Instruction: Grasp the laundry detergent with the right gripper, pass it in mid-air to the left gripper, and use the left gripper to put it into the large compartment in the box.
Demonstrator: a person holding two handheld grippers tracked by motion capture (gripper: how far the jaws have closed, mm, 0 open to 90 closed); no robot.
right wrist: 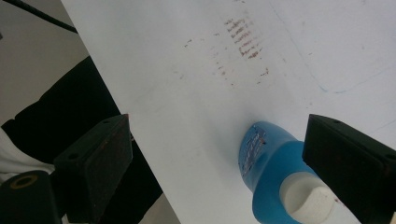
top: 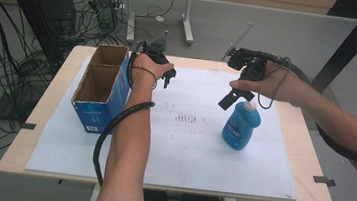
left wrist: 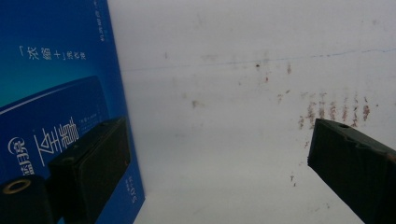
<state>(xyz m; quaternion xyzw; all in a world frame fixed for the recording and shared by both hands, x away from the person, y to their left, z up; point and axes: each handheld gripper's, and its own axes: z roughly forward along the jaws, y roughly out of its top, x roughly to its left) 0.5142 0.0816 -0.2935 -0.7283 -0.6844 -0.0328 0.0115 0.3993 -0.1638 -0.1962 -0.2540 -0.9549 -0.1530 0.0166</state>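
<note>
The middle of the white sheet (top: 181,146) on the table (top: 306,159) lies open from the near edge to the far edge, a wide lane between the two obstacles. On the left stands the open blue box (top: 98,92), tall enough to block a low sideways pass; the left tool (top: 167,77), jaws apart, hangs just right of its far end. On the right stands the blue bottle (top: 240,127), with the right tool (top: 234,97), jaws wide, just above its white cap (top: 250,106).

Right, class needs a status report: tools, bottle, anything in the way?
Left tool open beside box. Right tool open above bottle, not gripping. Path clear.
</note>
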